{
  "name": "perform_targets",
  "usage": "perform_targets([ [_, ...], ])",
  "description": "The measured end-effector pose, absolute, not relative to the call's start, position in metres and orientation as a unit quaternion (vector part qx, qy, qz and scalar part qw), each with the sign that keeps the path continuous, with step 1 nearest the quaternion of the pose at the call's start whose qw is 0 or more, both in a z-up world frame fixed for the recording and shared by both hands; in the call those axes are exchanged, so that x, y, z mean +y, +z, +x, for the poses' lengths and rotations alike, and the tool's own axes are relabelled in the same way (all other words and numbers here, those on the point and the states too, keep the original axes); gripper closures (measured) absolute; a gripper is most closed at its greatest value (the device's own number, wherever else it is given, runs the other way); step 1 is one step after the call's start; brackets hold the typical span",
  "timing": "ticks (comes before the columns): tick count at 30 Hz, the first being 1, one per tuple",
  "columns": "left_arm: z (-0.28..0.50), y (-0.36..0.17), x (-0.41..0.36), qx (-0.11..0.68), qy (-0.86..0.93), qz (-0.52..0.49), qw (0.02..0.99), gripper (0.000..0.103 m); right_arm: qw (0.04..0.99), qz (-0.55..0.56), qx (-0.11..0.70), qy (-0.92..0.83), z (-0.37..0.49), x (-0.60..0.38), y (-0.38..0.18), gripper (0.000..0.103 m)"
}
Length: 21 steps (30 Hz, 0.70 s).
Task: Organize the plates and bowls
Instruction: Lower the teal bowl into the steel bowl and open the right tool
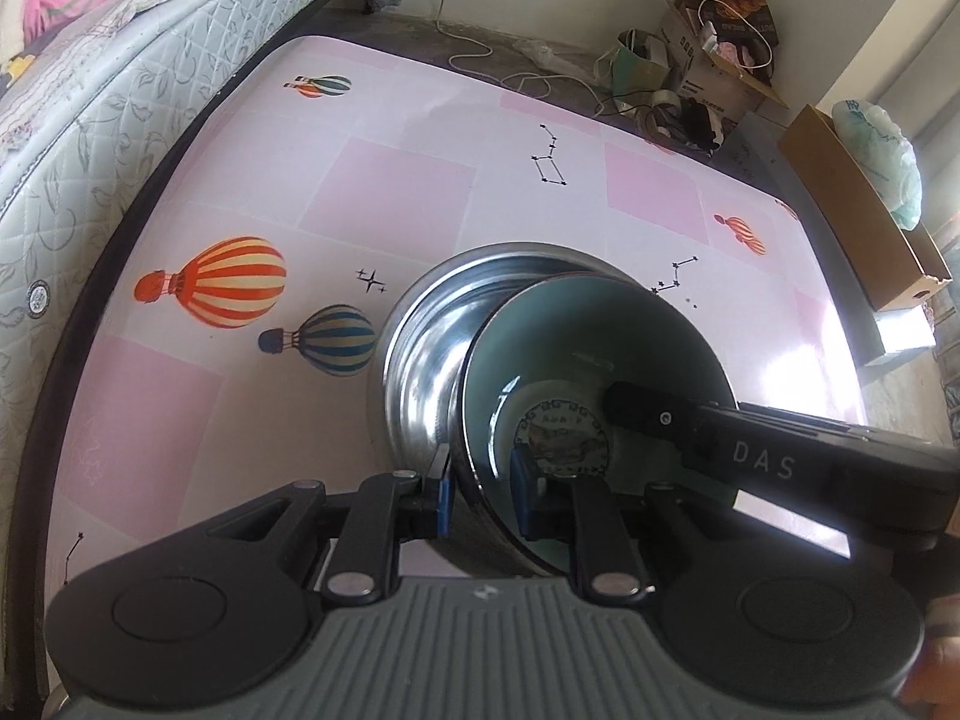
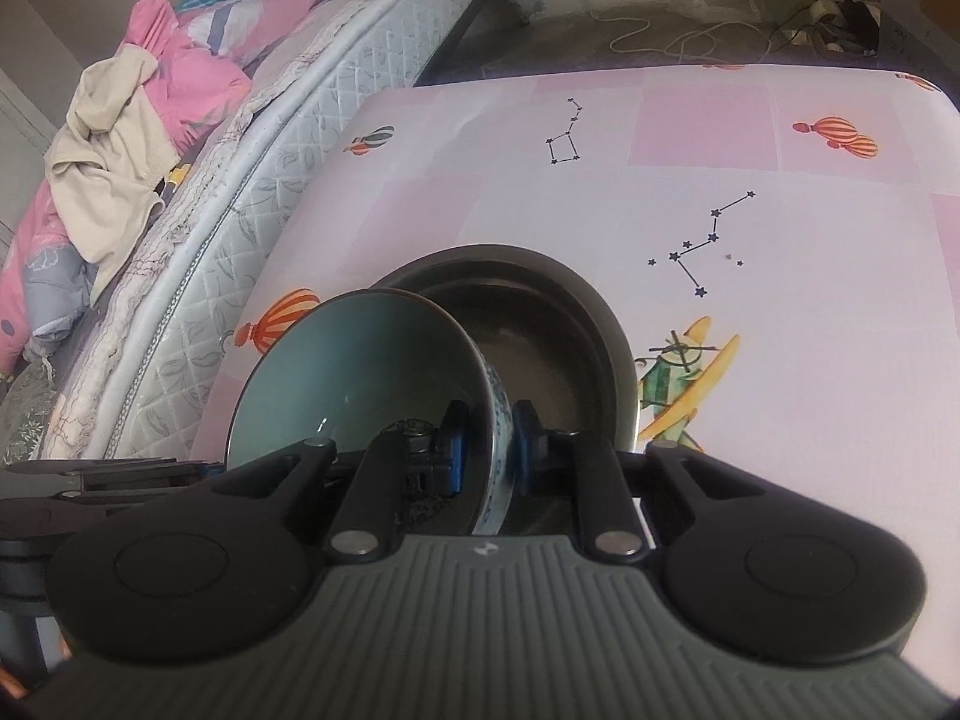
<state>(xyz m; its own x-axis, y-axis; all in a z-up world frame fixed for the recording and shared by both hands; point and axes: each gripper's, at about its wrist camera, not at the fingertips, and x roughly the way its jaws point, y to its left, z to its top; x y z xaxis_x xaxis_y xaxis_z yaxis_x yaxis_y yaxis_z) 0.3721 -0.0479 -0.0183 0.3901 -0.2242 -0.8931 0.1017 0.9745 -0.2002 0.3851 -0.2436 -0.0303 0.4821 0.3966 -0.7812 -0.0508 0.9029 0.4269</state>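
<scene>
Ceramic bowl (image 1: 600, 360), teal inside, blue-and-white outside, tilted over steel bowl (image 1: 432, 348) on pink balloon-print table (image 1: 390, 180); lower edge apparently inside the steel bowl's rim, contact not clear. Pinched on opposite sides of its rim: left gripper (image 1: 480, 495) clamped on the near wall, blue pads (image 1: 443, 495) either side of it; right gripper (image 2: 485, 450) likewise clenched on the wall. Wide bare tabletop beyond and to both sides. Mattress (image 1: 90, 120) hard against the table's left edge; cardboard boxes (image 1: 720, 60) and cables past the far edge. Foot of the ceramic bowl hidden by gripper bodies. Printed medallion in its bottom half covered by the right gripper's finger. Steel bowl's near side cut off.
</scene>
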Motion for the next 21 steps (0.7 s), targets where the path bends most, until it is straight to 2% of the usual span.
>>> perform_targets([
  [15,0.390,-0.027,-0.062,0.540,-0.072,-0.001,0.838,0.081,0.845,0.163,0.494,0.127,0.412,-0.250,-0.049,0.086],
  [21,0.388,-0.015,-0.068,0.523,-0.081,0.012,0.848,0.072,0.844,0.173,0.492,0.126,0.417,-0.253,-0.049,0.084],
])
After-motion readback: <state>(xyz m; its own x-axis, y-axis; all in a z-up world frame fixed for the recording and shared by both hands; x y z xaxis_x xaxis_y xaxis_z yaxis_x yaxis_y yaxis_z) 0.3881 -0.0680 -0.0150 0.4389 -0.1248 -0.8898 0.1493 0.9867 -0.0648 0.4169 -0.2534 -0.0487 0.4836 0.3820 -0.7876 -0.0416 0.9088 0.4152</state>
